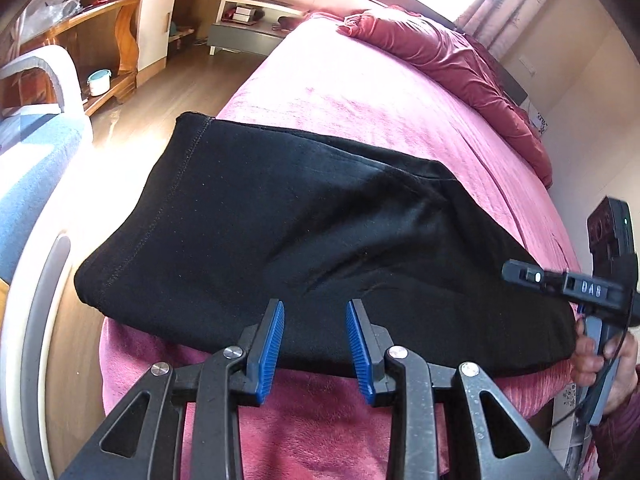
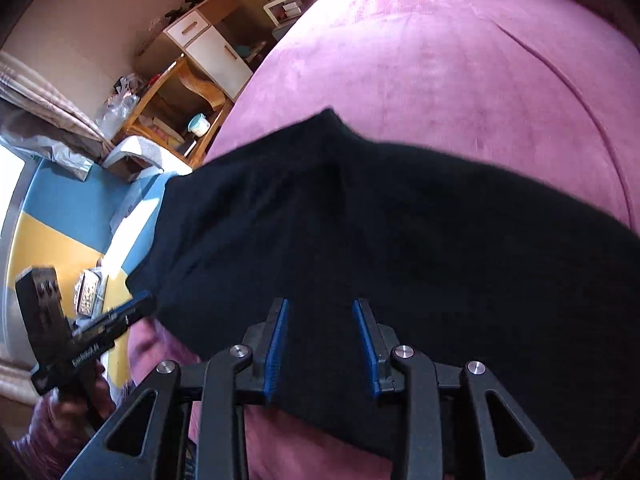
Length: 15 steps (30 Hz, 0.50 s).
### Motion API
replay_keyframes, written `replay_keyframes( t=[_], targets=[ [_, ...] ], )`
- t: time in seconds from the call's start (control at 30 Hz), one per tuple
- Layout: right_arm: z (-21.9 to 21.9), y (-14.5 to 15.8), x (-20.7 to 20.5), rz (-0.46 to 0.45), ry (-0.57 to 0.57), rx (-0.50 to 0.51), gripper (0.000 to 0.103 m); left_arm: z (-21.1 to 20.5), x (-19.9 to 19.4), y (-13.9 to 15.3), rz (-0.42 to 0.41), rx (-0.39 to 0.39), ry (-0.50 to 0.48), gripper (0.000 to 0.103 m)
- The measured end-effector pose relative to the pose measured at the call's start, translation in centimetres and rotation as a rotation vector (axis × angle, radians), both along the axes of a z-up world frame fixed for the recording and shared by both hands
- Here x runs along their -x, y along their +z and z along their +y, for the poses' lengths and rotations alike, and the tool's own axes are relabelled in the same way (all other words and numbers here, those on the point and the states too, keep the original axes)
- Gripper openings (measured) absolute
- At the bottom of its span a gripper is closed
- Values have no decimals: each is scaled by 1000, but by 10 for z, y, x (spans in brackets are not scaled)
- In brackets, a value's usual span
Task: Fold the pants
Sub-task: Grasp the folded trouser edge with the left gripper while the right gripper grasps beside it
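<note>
The black pants [image 1: 300, 240] lie folded in a broad slab on the pink bed cover [image 1: 360, 92], a stitched hem at their left end. My left gripper [image 1: 315, 312] is open, its blue pads [image 1: 272, 344] over the pants' near edge, nothing between them. The right gripper's body [image 1: 600, 288] shows at the right end of the pants. In the right wrist view the pants [image 2: 400, 240] fill the middle. My right gripper [image 2: 320, 308] is open above their near edge and holds nothing. The left gripper's body [image 2: 80, 340] shows at lower left.
A crumpled dark-red duvet [image 1: 460, 64] lies at the bed's far side. Left of the bed stand a blue and yellow padded seat [image 2: 60, 220], a wooden desk [image 1: 100, 32] and a white cabinet [image 2: 216, 52]. The wooden floor [image 1: 176, 80] lies between.
</note>
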State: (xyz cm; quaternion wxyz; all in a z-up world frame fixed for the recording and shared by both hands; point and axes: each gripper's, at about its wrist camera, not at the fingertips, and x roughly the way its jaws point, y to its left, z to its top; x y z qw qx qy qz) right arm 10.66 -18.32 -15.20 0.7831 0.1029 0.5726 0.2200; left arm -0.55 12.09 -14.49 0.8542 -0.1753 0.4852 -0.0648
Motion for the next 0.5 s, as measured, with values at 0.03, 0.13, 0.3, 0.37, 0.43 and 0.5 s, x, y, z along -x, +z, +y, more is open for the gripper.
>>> replay_keyframes(
  t=[0.03,0.13,0.3,0.37,0.43,0.5],
  targets=[
    [3,-3,12,-4,8,16,35,-2,2,0,6,10,-4,33],
    [0,-4,45,7,-7,-42,35,-8,4,-8,75,106,34,33],
    [-34,-19,83,125,-160,-268,35,-3,17,-33,170,273,104,33],
    [-53,-35,94,195,-266,-421,35,3,19,-41,195,353,146,33],
    [-69,-47,99,209,-356,-468,36,8,18,-45,193,398,184,33],
    [-83,-60,100,234,-444,-521,36,13,18,-49,197,428,215,31]
  ],
)
